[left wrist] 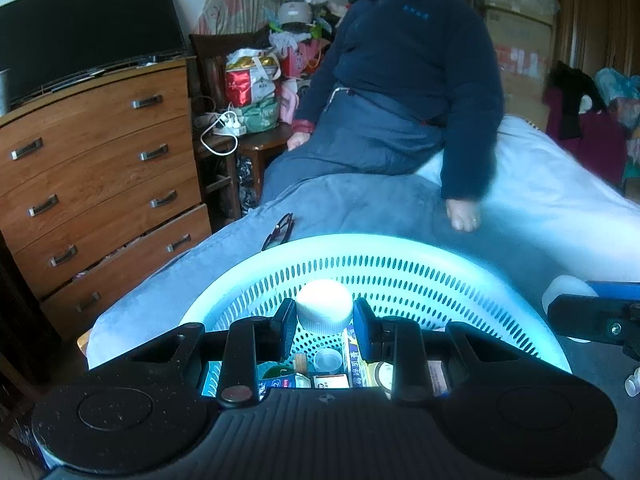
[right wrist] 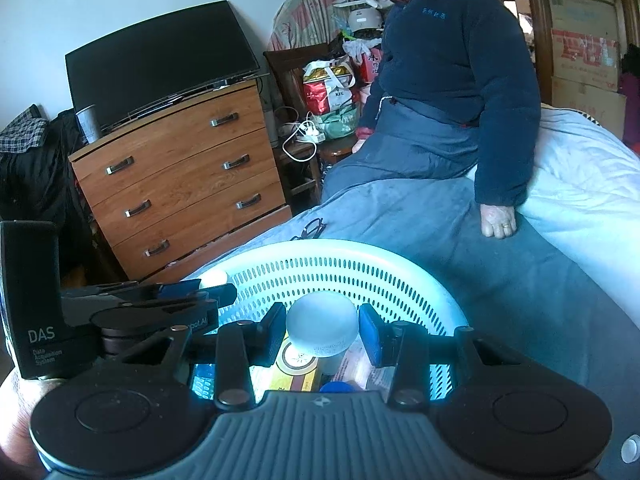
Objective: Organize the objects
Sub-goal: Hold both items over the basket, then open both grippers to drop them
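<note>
Left gripper [left wrist: 324, 326]: positioned over the near rim of a white perforated plastic basket [left wrist: 400, 276], its fingers [left wrist: 285, 320] clamped on the ribbed white cap of a bottle [left wrist: 324, 304]. The cap sits squarely between the two pads, touching both, above the basket interior.

Right gripper [right wrist: 322, 332]: also over the basket [right wrist: 360, 268], its fingers [right wrist: 371, 334] set on either side of a frosted white container [right wrist: 322, 328]. The left pad appears in contact; whether the right pad touches it cannot be told, so a firm grip cannot be confirmed.

Basket contents, seen beneath the fingers: small medicine boxes [left wrist: 332, 380], a clear plastic cup [left wrist: 328, 360], a yellow and white box [right wrist: 296, 364], a blue cap [right wrist: 340, 387]. Items lie loosely packed, touching one another.

The basket rests on a bed with a blue-grey blanket [left wrist: 360, 204]. A pair of glasses [left wrist: 278, 232] lies on the blanket just beyond the basket's far rim. A person in a dark blue fleece [left wrist: 408, 48] sits at the bed's edge, one hand [left wrist: 462, 216] flat on the blanket. A wooden chest of drawers [left wrist: 100, 168] stands beside the bed and carries a dark television [left wrist: 88, 28].
</note>
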`<state>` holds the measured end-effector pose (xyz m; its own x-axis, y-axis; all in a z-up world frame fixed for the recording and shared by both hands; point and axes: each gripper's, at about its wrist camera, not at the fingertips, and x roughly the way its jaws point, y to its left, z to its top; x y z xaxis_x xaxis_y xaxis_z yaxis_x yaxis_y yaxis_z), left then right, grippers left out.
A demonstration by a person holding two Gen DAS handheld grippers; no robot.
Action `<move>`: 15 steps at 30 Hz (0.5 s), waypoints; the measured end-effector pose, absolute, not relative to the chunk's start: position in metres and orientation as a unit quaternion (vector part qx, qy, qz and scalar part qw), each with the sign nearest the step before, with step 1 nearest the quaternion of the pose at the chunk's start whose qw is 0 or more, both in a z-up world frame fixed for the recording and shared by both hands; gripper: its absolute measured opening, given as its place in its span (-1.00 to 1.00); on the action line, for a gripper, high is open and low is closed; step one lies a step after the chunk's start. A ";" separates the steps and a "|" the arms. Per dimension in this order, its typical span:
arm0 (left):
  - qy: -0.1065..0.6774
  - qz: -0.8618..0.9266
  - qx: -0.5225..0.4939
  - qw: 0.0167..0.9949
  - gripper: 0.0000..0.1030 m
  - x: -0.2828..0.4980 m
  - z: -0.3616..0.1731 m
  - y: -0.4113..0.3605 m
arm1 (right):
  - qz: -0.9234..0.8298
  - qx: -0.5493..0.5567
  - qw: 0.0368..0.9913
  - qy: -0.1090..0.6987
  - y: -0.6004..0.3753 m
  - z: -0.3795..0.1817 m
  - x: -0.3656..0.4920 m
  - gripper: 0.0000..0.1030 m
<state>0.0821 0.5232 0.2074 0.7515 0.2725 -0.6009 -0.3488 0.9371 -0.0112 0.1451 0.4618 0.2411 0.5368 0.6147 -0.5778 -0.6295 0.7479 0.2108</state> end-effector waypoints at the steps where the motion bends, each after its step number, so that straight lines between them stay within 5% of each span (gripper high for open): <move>1: 0.311 0.166 -0.062 0.934 -0.39 0.082 0.207 0.523 | 0.355 -0.012 0.877 0.325 0.462 0.241 0.145 -0.18; 15: 0.316 0.168 -0.056 0.932 -0.39 0.085 0.203 0.521 | 0.355 -0.007 0.874 0.332 0.462 0.229 0.151 -0.18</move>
<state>0.0850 0.5215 0.2031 0.7436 0.2777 -0.6082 -0.3482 0.9374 0.0023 0.1515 0.4625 0.2295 0.5272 0.6154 -0.5860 -0.6251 0.7480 0.2231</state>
